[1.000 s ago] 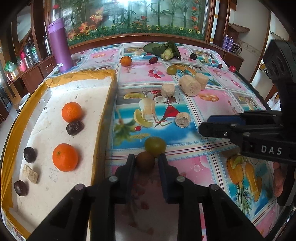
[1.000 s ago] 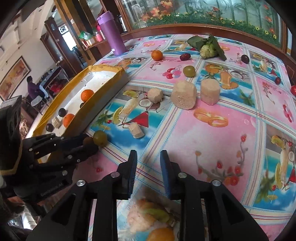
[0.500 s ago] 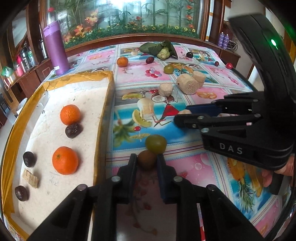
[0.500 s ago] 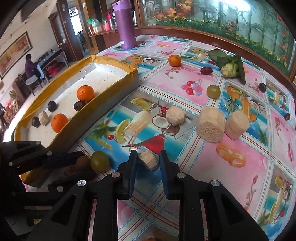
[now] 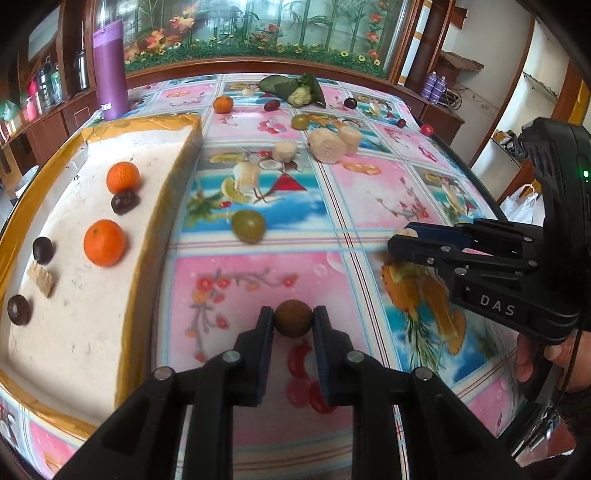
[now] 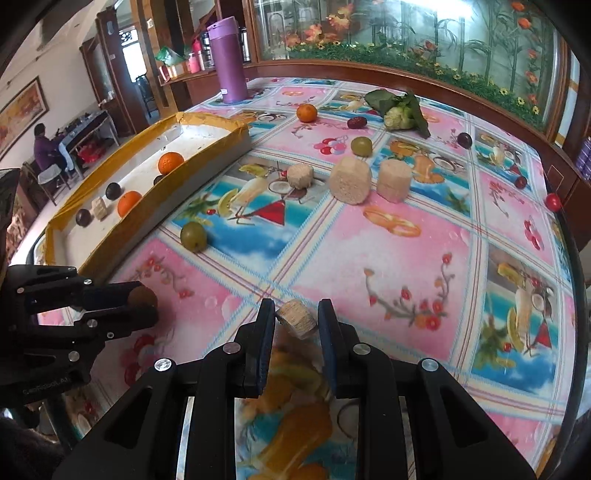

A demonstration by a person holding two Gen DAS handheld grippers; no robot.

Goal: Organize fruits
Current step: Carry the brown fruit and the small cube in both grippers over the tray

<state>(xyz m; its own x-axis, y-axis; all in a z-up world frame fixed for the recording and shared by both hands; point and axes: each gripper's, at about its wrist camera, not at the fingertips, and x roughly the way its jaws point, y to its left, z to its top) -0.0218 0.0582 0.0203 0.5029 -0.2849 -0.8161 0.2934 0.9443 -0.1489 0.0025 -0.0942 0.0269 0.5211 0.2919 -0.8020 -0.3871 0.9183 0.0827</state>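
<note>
Pink-and-blue fruit-print tablecloth (image 5: 369, 206) spreads ahead of the left gripper (image 5: 293, 323), clamped on a small brown round fruit (image 5: 293, 318); left of it, a yellow-taped white foam tray (image 5: 147, 236) holds two oranges (image 5: 104, 242) and dark plums (image 5: 43, 250); wood-framed glass cabinet (image 5: 258, 29) behind.

Right wrist view: right gripper (image 6: 297, 321) pinches a pale beige cut chunk (image 6: 297, 319) over that cloth; a green round fruit (image 6: 192, 236) ahead-left, the tray beyond.

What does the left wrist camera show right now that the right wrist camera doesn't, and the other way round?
Only the left wrist view: the round brown fruit pinched squarely in the left tool, and the person's hand holding the right tool. Only the right wrist view: the pale cut chunk clamped in the right tool, and a seated person in the background. Both: the yellow-rimmed tray with two oranges, the loose green fruit, the purple bottle.
</note>
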